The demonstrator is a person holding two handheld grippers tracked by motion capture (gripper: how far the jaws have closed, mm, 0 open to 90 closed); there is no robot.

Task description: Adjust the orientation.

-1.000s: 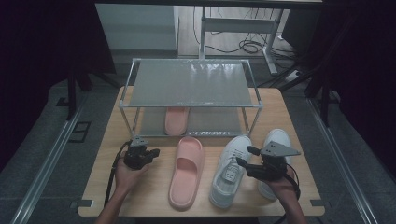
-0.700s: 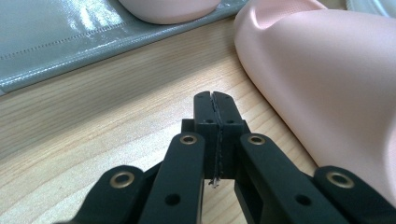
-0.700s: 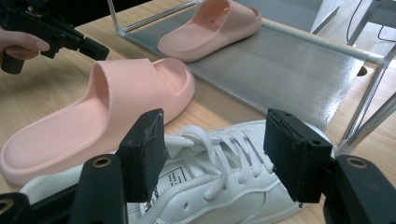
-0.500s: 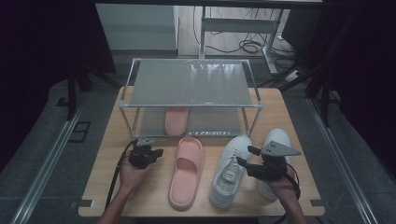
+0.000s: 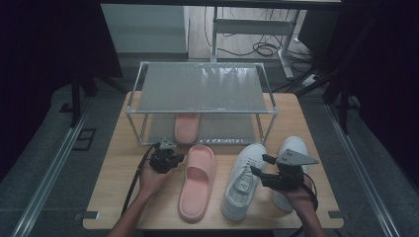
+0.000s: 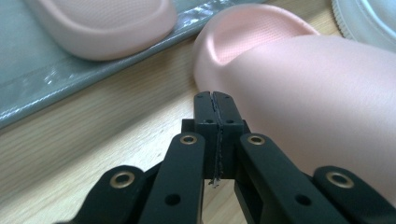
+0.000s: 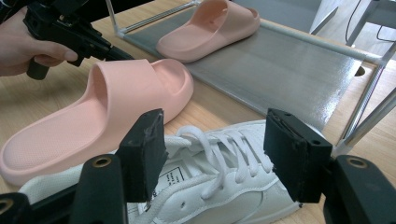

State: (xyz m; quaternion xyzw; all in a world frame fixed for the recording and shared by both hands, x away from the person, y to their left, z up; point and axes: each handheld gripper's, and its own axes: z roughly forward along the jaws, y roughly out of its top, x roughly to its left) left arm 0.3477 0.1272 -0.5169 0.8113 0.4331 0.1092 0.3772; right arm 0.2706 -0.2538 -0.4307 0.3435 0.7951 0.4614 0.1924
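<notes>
Premises present as a laboratory or test room, not a home. A lone wooden table [image 5: 123, 197] stands on grey flooring between floor rails [image 5: 49, 173], dark curtains [image 5: 44, 44] hang left and right, and loose cables [image 5: 257, 49] lie beneath a far desk frame [image 5: 247, 24].

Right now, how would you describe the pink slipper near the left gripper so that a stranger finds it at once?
On the wooden table stands a two-level metal rack. In front of it lies a row of shoes; the pink slipper is at the left end, beside a white sneaker. Its twin lies inside the rack; this one lies on bare wood, by the left gripper.
</notes>
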